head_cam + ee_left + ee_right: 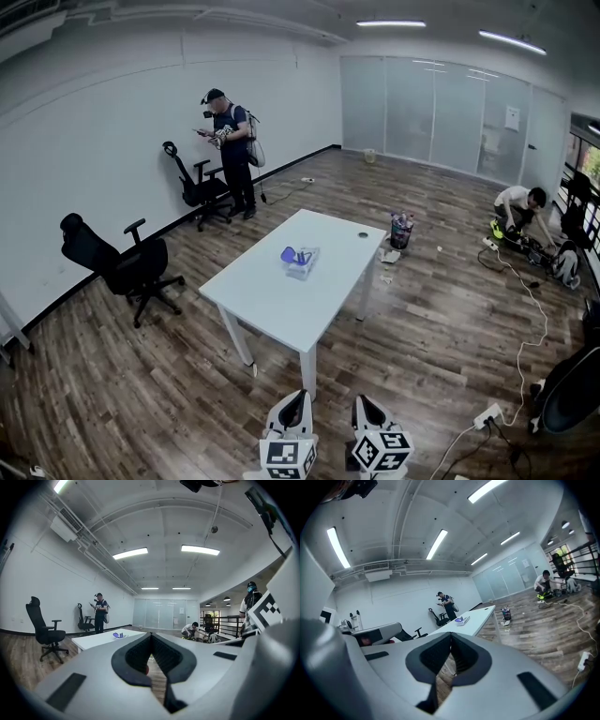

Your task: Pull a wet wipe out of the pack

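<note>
Wet-wipe pack (301, 262), blue top, flat on white table (272, 300)

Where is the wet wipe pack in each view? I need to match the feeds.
Head view: wet wipe pack at picture centre, on the white table.
Left gripper view: small, left of centre, beside the jaws' tip.
Right gripper view: just right of centre, above the jaws.
Shared landmark: the standing person beyond the table.

- The head view looks forward and down from well back, over the left gripper (297, 396) and right gripper (362, 400) at its bottom edge, to the distant white table (272, 298).
- Each gripper view looks low along its own jaws toward that table.
- All three share the table and the standing person (232, 150).
</note>
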Demonstrator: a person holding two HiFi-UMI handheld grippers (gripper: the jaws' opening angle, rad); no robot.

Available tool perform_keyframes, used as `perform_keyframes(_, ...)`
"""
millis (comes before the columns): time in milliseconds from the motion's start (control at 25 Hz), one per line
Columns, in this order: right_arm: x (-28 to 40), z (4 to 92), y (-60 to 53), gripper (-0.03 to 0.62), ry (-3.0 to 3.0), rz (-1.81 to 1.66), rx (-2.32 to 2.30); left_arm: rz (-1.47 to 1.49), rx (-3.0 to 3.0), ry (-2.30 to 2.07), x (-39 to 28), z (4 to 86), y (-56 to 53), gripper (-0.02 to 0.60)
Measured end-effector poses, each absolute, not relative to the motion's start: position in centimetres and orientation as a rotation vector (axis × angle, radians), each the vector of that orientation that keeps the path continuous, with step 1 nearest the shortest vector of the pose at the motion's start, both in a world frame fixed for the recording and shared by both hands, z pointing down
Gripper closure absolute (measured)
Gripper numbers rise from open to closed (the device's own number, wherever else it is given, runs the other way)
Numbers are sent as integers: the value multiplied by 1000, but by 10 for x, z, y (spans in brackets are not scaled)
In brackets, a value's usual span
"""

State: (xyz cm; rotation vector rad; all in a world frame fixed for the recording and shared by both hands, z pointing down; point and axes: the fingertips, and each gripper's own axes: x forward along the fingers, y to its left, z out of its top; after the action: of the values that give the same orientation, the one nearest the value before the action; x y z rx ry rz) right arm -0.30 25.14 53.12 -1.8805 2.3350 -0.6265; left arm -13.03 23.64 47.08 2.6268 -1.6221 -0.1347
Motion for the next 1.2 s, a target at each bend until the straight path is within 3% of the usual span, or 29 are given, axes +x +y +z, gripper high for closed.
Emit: perform_keyframes(1200,28,541,176,586,2283,-622,-1977,-118,2620,-1554,-109,487,154,584)
